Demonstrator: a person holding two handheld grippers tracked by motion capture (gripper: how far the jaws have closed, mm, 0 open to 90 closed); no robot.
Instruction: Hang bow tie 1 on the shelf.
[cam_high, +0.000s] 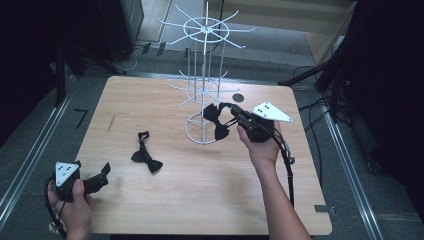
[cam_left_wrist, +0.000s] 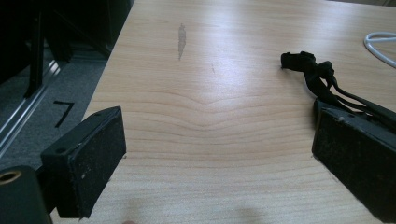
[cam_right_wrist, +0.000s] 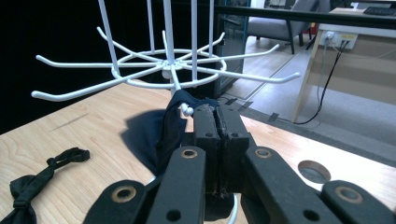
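Note:
A white wire rack (cam_high: 205, 90) with radiating hooks stands on the wooden table (cam_high: 200, 190) at the back centre. My right gripper (cam_high: 233, 116) is beside its lower tier, shut on a black bow tie (cam_high: 216, 121). In the right gripper view the jaws (cam_right_wrist: 217, 114) are pressed together, the dark tie (cam_right_wrist: 166, 128) bunches at their left, and a white hook tip (cam_right_wrist: 187, 109) pokes out beside it under the rack's ring (cam_right_wrist: 168, 63). A second black bow tie (cam_high: 146, 159) (cam_left_wrist: 317, 74) (cam_right_wrist: 28, 191) lies flat left of centre. My left gripper (cam_high: 104, 173) (cam_left_wrist: 219, 123) rests at the front left corner, open.
The rack's base ring (cam_high: 200, 131) (cam_left_wrist: 380, 42) sits on the table. A round hole (cam_high: 238, 97) (cam_right_wrist: 314, 171) lies in the tabletop behind the right gripper. A black tape mark (cam_high: 80, 117) is on the floor left of the table. Dark stands and cables flank both sides.

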